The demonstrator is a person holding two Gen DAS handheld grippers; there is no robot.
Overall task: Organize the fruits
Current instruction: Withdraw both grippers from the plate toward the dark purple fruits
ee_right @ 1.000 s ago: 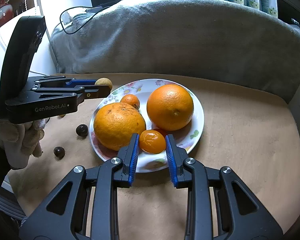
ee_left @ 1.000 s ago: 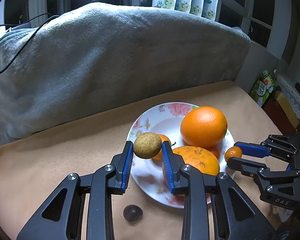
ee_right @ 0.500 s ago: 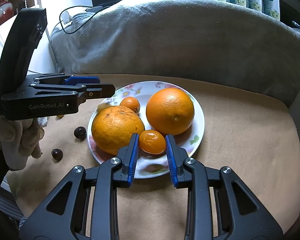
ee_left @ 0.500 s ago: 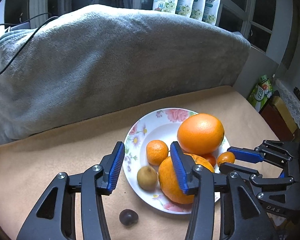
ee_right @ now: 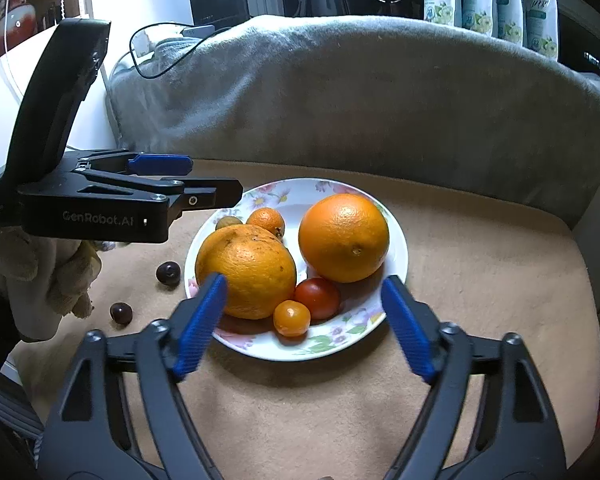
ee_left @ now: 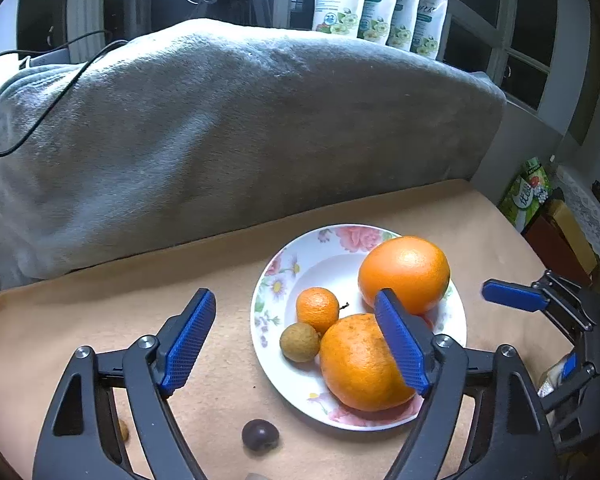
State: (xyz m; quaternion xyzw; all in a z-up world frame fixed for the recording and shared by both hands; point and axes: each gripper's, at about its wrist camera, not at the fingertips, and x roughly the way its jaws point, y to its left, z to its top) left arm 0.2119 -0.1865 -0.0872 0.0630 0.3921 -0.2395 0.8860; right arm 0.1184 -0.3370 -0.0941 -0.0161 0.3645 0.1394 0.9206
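Observation:
A flowered white plate (ee_left: 300, 256) (ee_right: 398, 252) on the tan cloth holds two big oranges (ee_left: 404, 274) (ee_right: 246, 270), a small mandarin (ee_left: 317, 309), a brown longan (ee_left: 299, 342), a red tomato (ee_right: 318, 298) and a small orange kumquat (ee_right: 292, 318). My left gripper (ee_left: 296, 344) is open and empty, above the plate's left edge. My right gripper (ee_right: 304, 324) is open and empty, just in front of the kumquat. Two dark round fruits (ee_right: 168, 273) (ee_right: 121, 313) lie on the cloth left of the plate; one shows in the left wrist view (ee_left: 260, 435).
A grey blanket-covered backrest (ee_left: 220, 128) rises behind the cloth. A black cable (ee_left: 40, 120) runs over it. Boxes and a green carton (ee_left: 528, 196) stand off the right edge. A gloved hand (ee_right: 40, 272) holds the left gripper.
The left gripper opened and dropped the longan onto the plate, then pulled back. The right gripper opened and left the kumquat on the plate, backing off slightly.

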